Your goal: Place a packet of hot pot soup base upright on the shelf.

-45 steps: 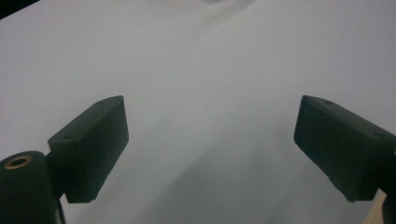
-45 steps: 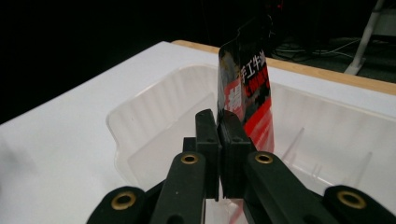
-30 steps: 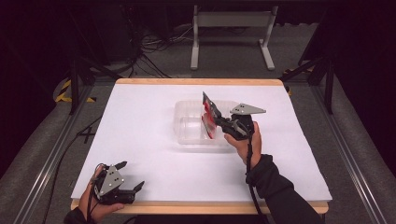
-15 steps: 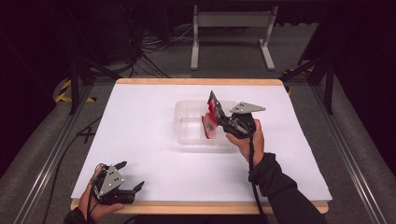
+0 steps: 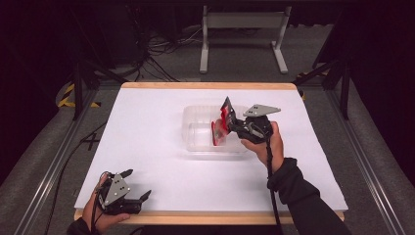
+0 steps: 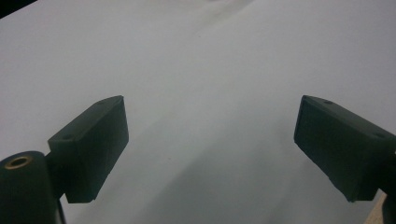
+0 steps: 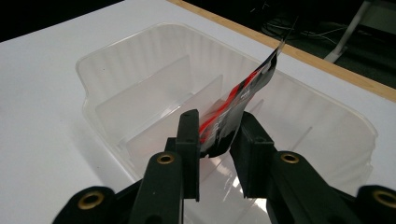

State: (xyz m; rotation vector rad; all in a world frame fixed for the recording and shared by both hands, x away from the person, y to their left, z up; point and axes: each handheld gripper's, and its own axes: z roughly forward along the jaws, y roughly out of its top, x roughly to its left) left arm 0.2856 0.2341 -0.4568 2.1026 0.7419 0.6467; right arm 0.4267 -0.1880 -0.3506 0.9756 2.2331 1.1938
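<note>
The right claw (image 5: 229, 122) hovers over the right part of a clear plastic tray with inner dividers (image 5: 195, 142), which sits on the white-covered desk (image 5: 147, 127) a little right of centre and toward the far side. Between its two black jaws stands a red, black and white foil packet (image 5: 221, 128), upright and slightly tilted, its lower end down inside the tray and its top corner rising above the rim. In the right gripper view the packet (image 7: 233, 109) stands in the gap between the jaws, which have just been opening; the left jaw lies against the packet, while a narrow gap shows at the right one, so the grip looks released. The tray (image 7: 116, 70) shows its ribbed walls and upright partitions there.

The left claw (image 5: 133, 188) rests near the near left corner of the desk, well apart from the tray. Its jaws stand wide apart with nothing between them, over bare white surface (image 6: 210, 70).
</note>
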